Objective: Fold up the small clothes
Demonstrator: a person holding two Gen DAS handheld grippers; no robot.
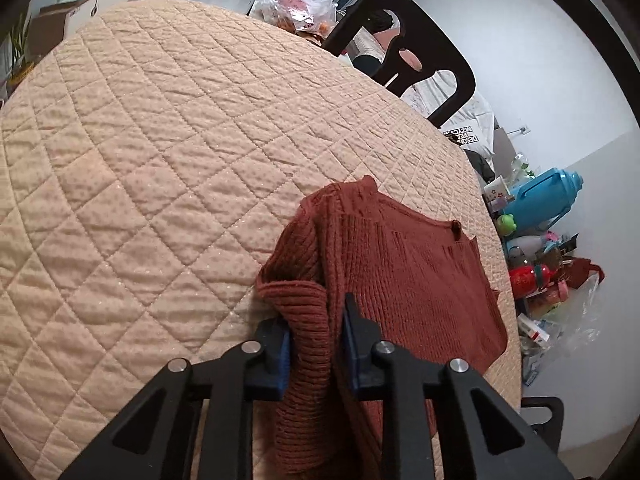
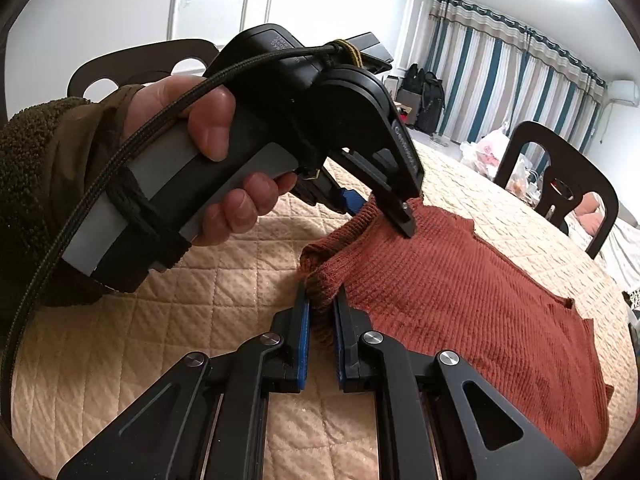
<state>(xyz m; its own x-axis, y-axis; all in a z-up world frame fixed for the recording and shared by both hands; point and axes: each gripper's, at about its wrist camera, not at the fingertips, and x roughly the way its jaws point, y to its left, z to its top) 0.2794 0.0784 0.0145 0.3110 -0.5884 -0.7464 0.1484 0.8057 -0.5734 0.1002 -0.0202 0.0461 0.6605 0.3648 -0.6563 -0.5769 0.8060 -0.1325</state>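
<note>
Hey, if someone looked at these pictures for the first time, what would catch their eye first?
Probably the rust-red knit sweater lying on the beige quilted table cover, with one bunched edge pinched by both the left gripper and the right gripper. Next, in the right wrist view, the person's left hand holding its gripper handle.

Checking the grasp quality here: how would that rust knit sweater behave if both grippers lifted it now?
The sweater would probably sag: it bunches and droops where the left hand-held gripper pinches it. The ribbed knit looks grippy, so slipping from the right hand-held gripper seems unlikely. It looks light.
</note>
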